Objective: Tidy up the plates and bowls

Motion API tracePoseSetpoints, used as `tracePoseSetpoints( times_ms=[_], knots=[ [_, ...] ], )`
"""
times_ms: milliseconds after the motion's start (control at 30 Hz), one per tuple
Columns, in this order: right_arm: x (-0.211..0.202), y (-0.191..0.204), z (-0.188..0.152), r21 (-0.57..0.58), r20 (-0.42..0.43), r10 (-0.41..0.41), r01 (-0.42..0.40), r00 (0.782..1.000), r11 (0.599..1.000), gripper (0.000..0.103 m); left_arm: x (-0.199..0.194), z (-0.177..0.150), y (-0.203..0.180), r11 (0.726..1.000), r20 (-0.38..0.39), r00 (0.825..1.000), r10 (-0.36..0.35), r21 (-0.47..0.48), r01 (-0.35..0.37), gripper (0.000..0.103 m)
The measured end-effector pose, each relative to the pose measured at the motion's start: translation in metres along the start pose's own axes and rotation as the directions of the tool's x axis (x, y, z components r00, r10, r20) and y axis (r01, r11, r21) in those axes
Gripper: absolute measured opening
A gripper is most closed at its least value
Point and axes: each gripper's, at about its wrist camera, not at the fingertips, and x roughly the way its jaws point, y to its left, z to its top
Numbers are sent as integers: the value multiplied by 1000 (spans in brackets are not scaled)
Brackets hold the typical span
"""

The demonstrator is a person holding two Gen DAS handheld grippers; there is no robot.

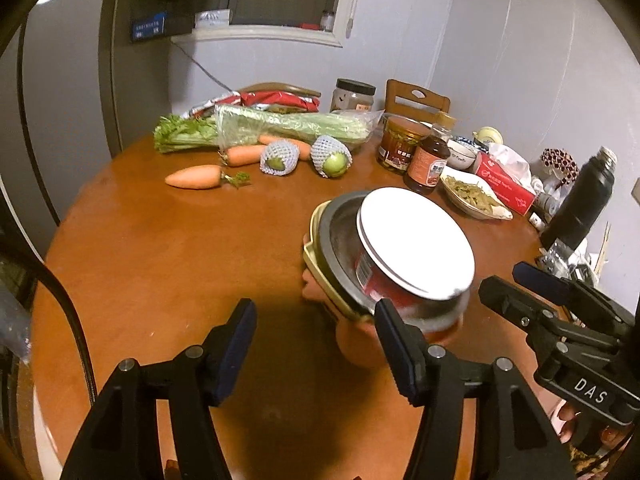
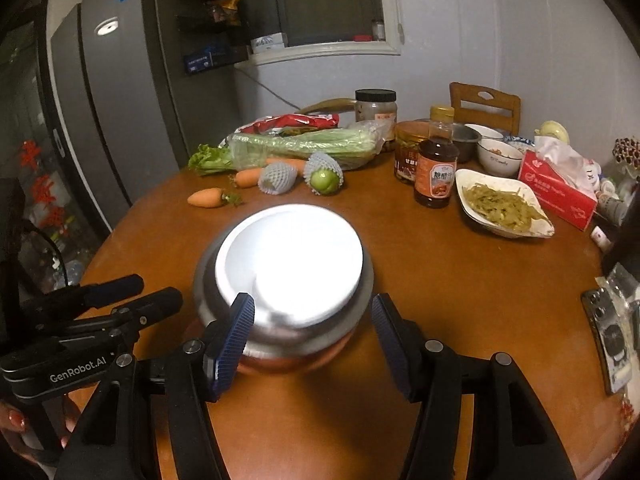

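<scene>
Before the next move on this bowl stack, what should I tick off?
1. Right tongs open: ok.
2. Right tongs around the steel bowl: cannot tell, depth unclear.
3. Left tongs open and empty: ok.
4. White plate level on the steel bowl: cannot tell, blurred.
5. Table bare right beside the stack: ok.

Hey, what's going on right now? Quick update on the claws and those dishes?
Both claws open: left claw, right claw. Nothing gripped. White plate sits atop stacked metal bowl, between the right claw's fingers. Carrots farther back, clear.
</scene>
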Motion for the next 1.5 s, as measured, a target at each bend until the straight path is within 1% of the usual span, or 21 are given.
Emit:
tracePoseSetpoints(
  times_ms=[100,233,300,467,533,600,667,767,900,1033,1100,1500],
  knots=[
    [-14,3,-11,2,12,2,-2,1000,1000,64,-13,-14,-6,1000,7,1000,3,15,-3,63],
    [-32,6,-30,2,26,-7,6,1000,1000,64,-25,-34,-11,1000,-1,1000,15,23,-15,63],
    [-39,8,-37,0,23,-7,7,1000,1000,65,-30,-44,-12,999,-3,999,32,20,-32,63],
    [-54,16,-54,-16,26,-13,13,1000,1000,65,-45,-60,-19,997,37,996,76,12,-77,64],
    [-60,19,-59,-7,33,-10,10,999,1000,65,-49,-63,-19,997,38,996,75,5,-75,65],
    [-66,21,-65,-6,41,-3,3,999,1000,65,-54,-68,-17,996,47,995,90,-8,-89,69],
    [-70,25,-71,-13,39,-6,7,999,1000,66,-55,-74,-19,996,39,995,91,-5,-90,71],
    [-71,26,-76,-16,30,-13,14,999,1000,66,-54,-79,-22,995,18,995,94,17,-94,71],
    [-75,26,-83,-4,36,-14,14,999,1000,66,-59,-84,-23,995,23,995,100,19,-101,71],
    [-82,25,-89,8,69,-30,30,997,1000,66,-62,-89,-24,995,21,995,96,21,-97,71],
    [-84,25,-91,7,72,-31,31,997,1000,66,-64,-90,-24,995,22,995,95,19,-95,72],
    [-86,26,-95,18,47,-23,23,999,1000,66,-72,-91,-25,995,34,995,97,25,-98,72]
  ],
)
